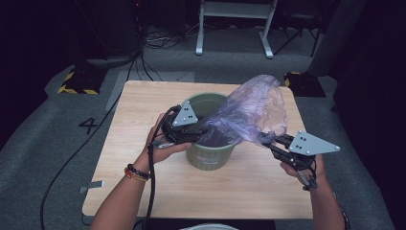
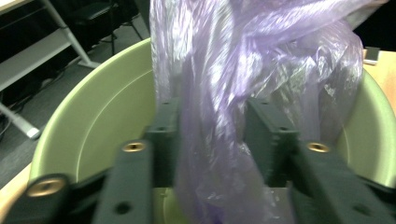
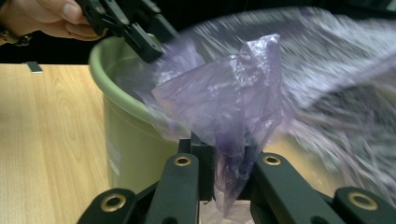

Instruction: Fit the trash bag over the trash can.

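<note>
Material: thin purple plastic bag [image 1: 249, 112], translucent and crumpled, is stretching from inside the green bin [image 1: 210, 160] out over its right rim and ballooning above the table.

Bin position: it is standing upright near the middle of the wooden table [image 1: 139, 110], mouth open to the top.

Left gripper [image 1: 191, 132]: it is reaching over the bin's left rim with its tip inside the mouth. In the left gripper view its jaws are standing apart with bag film hanging between them [image 2: 212, 154]; the pads are not seen pressing on it.

Right gripper [image 1: 270, 143]: it is hovering to the right of the bin, near the table's right edge. In the right gripper view the jaws are drawn together on a gathered fold of the bag [image 3: 231, 154].

Reason for hold: judged, the right side is pulling the bag's edge outward to spread it, while the left is feeding film down into the bin to line it.

Obstruction: the billowing film is covering most of the bin mouth, hiding the far right rim; the bag's edge cannot be told apart there.

Surroundings: a metal frame [image 1: 234, 24] is standing on the floor beyond the table; a yellow-and-black striped block [image 1: 76, 81] is sitting at far left; a cable [image 1: 76, 158] is trailing across the grey floor.
</note>
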